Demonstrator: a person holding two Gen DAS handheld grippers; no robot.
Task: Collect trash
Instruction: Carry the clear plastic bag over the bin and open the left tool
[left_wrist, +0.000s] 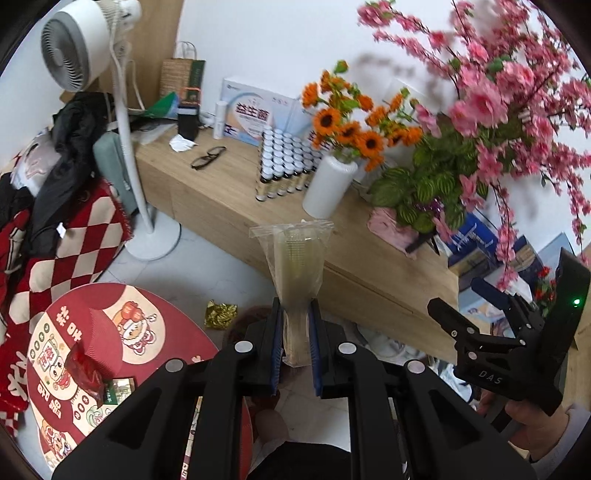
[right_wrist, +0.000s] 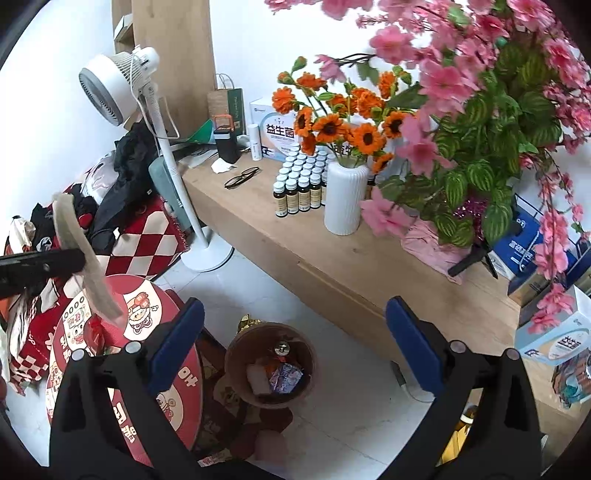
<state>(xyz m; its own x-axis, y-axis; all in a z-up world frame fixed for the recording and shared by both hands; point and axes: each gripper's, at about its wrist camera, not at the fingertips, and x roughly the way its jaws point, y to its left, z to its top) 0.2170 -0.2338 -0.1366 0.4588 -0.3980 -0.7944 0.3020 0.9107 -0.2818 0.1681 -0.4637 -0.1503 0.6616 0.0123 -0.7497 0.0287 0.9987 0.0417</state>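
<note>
White floor tiles run between a long wooden sideboard (right_wrist: 280, 254) crowded with flowers and small bottles (right_wrist: 301, 182) and a round red table (left_wrist: 110, 354). Your left gripper (left_wrist: 295, 332) is clamped on the lower end of a clear plastic wrapper (left_wrist: 295, 266); its long axis lies along the fingers, and the open, crinkled top points away from you toward the sideboard. From the right wrist view the same wrapper (right_wrist: 83, 258) shows as a pale strip leaning over the table. Your right gripper (right_wrist: 295, 347) stands wide, nothing between the pads, above a brown waste bin (right_wrist: 236, 343) on the floor with wrappers inside. A gold foil scrap (left_wrist: 220, 314) lies on the tiles beside the table, and a red packet (left_wrist: 85, 373) rests on the tabletop.
</note>
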